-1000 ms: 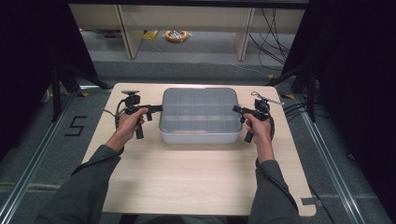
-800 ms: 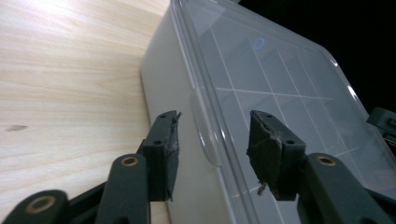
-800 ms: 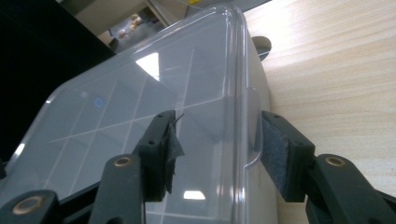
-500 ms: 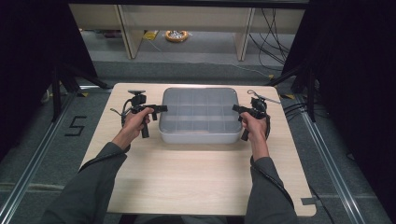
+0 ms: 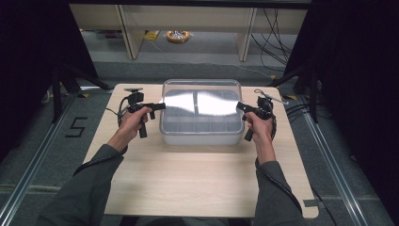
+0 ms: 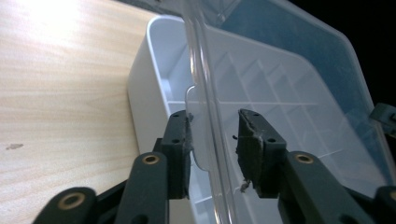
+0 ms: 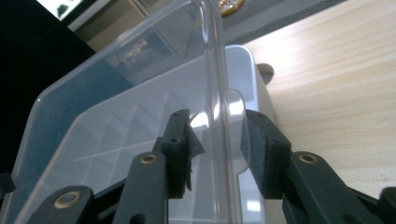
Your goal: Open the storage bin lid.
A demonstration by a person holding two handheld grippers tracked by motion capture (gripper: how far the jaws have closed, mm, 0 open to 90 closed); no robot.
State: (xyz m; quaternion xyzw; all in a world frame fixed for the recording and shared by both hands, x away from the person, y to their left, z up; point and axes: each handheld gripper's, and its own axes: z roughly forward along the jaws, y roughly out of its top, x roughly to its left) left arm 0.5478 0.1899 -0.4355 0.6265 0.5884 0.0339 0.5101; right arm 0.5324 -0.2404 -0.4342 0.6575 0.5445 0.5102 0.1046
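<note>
A white compartment box (image 5: 197, 136) stands at the far middle of the wooden table (image 5: 197, 179). Its clear lid (image 5: 200, 101) is tilted up off the box and shines with glare. My left gripper (image 5: 162, 106) holds the lid's left edge and my right gripper (image 5: 239, 106) holds its right edge. In the left gripper view the jaws of the left gripper (image 6: 212, 140) straddle the clear lid (image 6: 289, 93) rim, one pressed on its tab, above the box (image 6: 144, 102). In the right gripper view the right gripper (image 7: 217, 144) straddles the lid (image 7: 116, 107) rim the same way, over the box (image 7: 247, 60).
Bare wood lies between the box and the table's near edge. Past the far edge stand shelf legs (image 5: 244, 42), with cables (image 5: 277, 28) and a yellow object (image 5: 178, 35) on the floor. Dark tripod legs (image 5: 66, 80) flank the table at both sides.
Both grippers moved inward from the box's sides onto the lid's edges. The lid, flat on the box before, is now raised and tilted.
</note>
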